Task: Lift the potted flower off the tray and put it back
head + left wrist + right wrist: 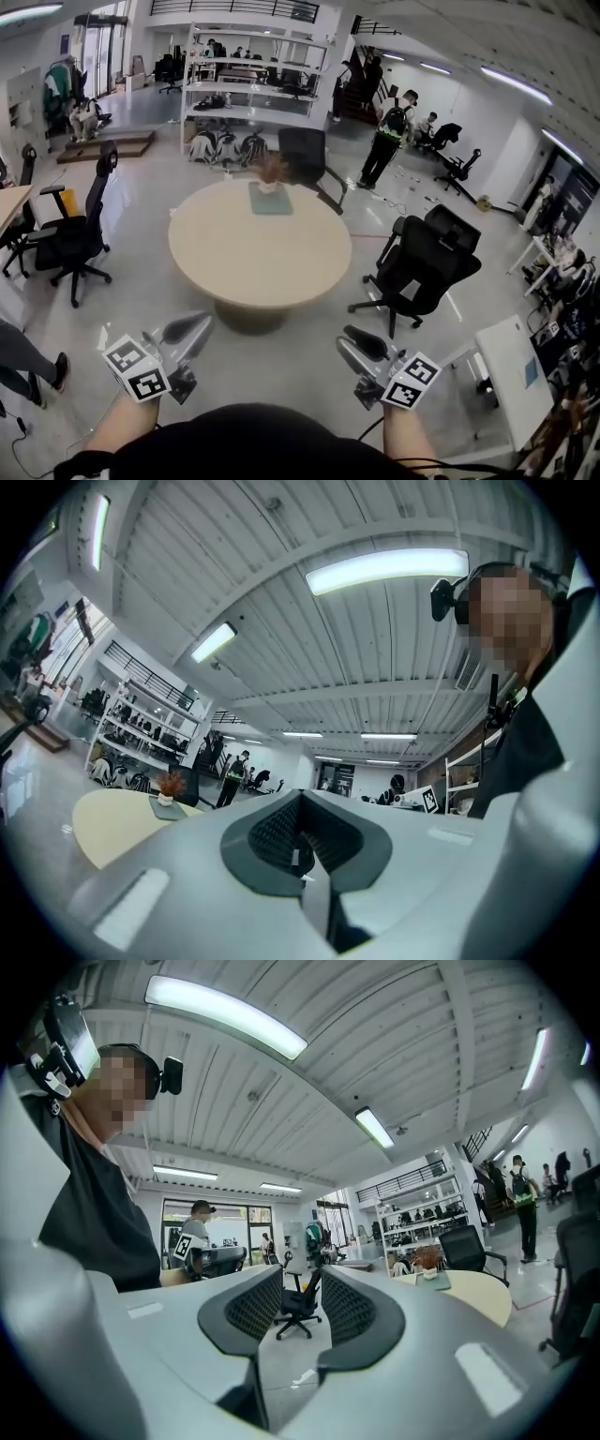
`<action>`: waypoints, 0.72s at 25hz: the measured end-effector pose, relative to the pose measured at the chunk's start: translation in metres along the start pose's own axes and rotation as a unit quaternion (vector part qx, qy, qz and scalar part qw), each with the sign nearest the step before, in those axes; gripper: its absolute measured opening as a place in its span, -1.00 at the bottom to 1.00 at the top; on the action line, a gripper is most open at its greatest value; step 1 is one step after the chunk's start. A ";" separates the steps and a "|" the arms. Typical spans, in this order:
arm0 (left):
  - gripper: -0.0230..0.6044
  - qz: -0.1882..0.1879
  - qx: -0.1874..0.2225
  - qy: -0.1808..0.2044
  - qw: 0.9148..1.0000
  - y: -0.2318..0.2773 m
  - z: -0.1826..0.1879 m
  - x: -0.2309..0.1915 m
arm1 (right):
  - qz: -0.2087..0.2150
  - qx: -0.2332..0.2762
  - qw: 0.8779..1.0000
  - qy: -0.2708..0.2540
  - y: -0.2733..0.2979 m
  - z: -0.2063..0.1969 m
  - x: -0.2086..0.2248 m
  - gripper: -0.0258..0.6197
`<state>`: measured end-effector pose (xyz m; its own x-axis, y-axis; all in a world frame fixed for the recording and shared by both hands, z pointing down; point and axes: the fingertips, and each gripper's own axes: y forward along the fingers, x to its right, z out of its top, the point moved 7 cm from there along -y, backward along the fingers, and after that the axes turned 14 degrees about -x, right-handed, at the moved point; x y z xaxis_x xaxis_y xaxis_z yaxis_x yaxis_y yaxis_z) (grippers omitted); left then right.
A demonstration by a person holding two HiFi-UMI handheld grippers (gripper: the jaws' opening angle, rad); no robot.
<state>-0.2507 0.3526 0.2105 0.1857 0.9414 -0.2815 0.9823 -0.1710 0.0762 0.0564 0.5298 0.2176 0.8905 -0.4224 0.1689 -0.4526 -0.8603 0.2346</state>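
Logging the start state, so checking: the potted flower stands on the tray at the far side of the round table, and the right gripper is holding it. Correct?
Not quite. The potted flower stands on the tray at the far side of the round table, but the right gripper holds nothing: the right gripper view shows its fingers apart and empty.

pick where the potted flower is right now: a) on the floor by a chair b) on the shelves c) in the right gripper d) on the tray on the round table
d, the potted flower stands on the tray at the far side of the round table
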 end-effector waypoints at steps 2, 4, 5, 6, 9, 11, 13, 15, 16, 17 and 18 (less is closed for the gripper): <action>-0.93 0.000 -0.001 -0.006 1.000 0.001 0.001 -0.021 | -0.003 -0.003 1.000 0.005 0.016 0.002 0.008 -0.47; -0.93 0.001 -0.002 -0.012 1.000 0.005 0.002 -0.037 | -0.005 -0.008 1.000 0.007 0.028 0.004 0.016 -0.47; -0.93 0.001 -0.003 -0.015 1.000 0.008 0.002 -0.043 | -0.006 -0.010 1.000 0.009 0.032 0.006 0.021 -0.47; -0.93 0.002 -0.004 -0.018 1.000 0.010 0.002 -0.049 | -0.006 -0.010 1.000 0.012 0.036 0.007 0.026 -0.47; -0.93 0.008 -0.010 -0.025 1.000 0.018 0.002 -0.064 | -0.004 -0.011 1.000 0.019 0.048 0.010 0.043 -0.47; -0.93 0.015 -0.014 -0.027 0.999 0.029 0.001 -0.072 | 0.004 -0.012 1.000 0.020 0.055 0.009 0.059 -0.47; -0.93 0.024 -0.014 -0.029 0.999 0.045 0.001 -0.077 | 0.015 -0.013 1.000 0.021 0.059 0.009 0.080 -0.47; -0.93 0.037 -0.015 -0.027 0.999 0.060 0.002 -0.081 | 0.028 -0.011 0.999 0.021 0.065 0.010 0.104 -0.46; -0.93 0.043 -0.014 -0.026 0.999 0.068 0.002 -0.084 | 0.035 -0.009 0.999 0.021 0.068 0.011 0.117 -0.46; -0.93 0.051 -0.013 -0.023 0.998 0.076 0.004 -0.087 | 0.042 -0.006 0.999 0.020 0.071 0.013 0.131 -0.46; -0.93 0.059 -0.011 -0.020 0.998 0.086 0.005 -0.089 | 0.049 -0.004 0.999 0.018 0.074 0.016 0.145 -0.46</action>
<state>-0.1830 0.2525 0.2370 0.3017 0.9022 -0.3082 0.9528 -0.2736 0.1315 0.1529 0.4001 0.2445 0.8397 -0.4941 0.2255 -0.5381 -0.8130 0.2225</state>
